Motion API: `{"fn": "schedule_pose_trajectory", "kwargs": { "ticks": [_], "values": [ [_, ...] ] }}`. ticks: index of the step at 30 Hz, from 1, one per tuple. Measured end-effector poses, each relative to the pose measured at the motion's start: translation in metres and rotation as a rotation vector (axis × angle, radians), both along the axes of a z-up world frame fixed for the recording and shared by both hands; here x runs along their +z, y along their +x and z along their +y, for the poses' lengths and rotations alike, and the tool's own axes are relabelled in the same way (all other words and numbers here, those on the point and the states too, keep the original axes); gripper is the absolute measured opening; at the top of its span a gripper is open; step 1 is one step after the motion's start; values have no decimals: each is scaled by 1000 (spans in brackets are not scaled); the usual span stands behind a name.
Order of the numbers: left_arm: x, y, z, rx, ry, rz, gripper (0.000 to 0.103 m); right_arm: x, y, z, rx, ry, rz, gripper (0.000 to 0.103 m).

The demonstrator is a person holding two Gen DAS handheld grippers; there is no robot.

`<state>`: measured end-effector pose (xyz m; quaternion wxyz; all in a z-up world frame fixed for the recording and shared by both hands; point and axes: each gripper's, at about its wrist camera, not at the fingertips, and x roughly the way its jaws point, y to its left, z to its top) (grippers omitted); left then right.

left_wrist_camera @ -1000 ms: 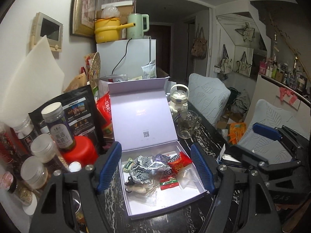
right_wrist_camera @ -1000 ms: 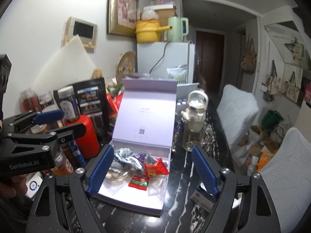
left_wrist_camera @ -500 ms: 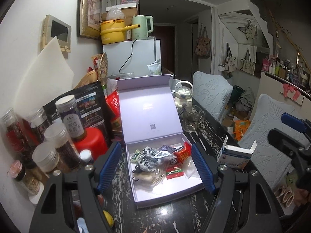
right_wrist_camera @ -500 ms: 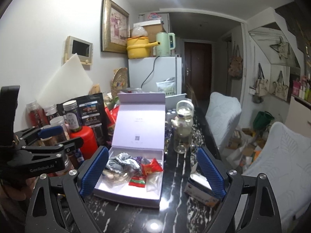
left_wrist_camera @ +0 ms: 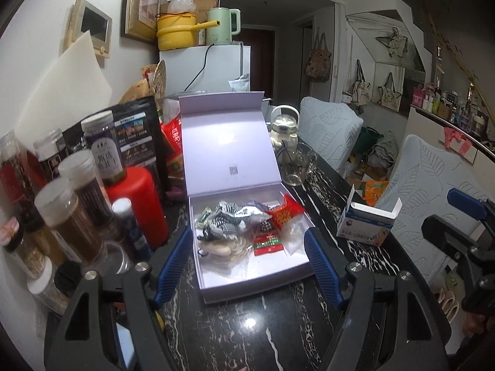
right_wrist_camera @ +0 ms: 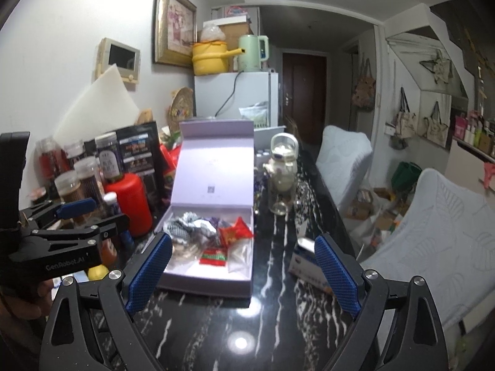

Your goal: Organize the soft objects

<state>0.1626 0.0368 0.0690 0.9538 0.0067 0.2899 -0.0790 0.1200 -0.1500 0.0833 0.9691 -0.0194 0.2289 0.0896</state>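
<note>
Left wrist view: left gripper [left_wrist_camera: 247, 261] hangs over the black marble table [left_wrist_camera: 247, 334], fingers wide apart, nothing between the pads. One open lilac box [left_wrist_camera: 256, 281] lies just beyond the fingertips, lid upright at its far edge. Inside, a heap of soft packets [left_wrist_camera: 244, 225]: one red pouch [left_wrist_camera: 286, 213], one red-and-green packet [left_wrist_camera: 267, 242], several black-and-white checked wrappers; exact count unclear. Left of the box, one red canister [left_wrist_camera: 136, 198] and several jars [left_wrist_camera: 69, 219]. Right of it, one small white-and-blue carton [left_wrist_camera: 366, 224].

Right wrist view: right gripper [right_wrist_camera: 244, 273], fingers very wide, nothing between them. The box sits beyond the left fingertip [right_wrist_camera: 151, 269]; the carton is partly hidden behind the right one. One glass bottle [right_wrist_camera: 281, 176] stands far right of the box.
</note>
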Motion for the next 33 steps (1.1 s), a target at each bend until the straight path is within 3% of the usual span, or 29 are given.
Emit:
{"fn": "schedule_pose_trajectory", "kwargs": {
  "ticks": [14,33],
  "values": [
    [-25,-12,-7,-7,-4,9,74,-41,-3,-5,-39,9,97,94],
    [-32,-10,-7,-1,-18,36,74,-44,-4,-6,-39,15,100,94]
  ]
}}
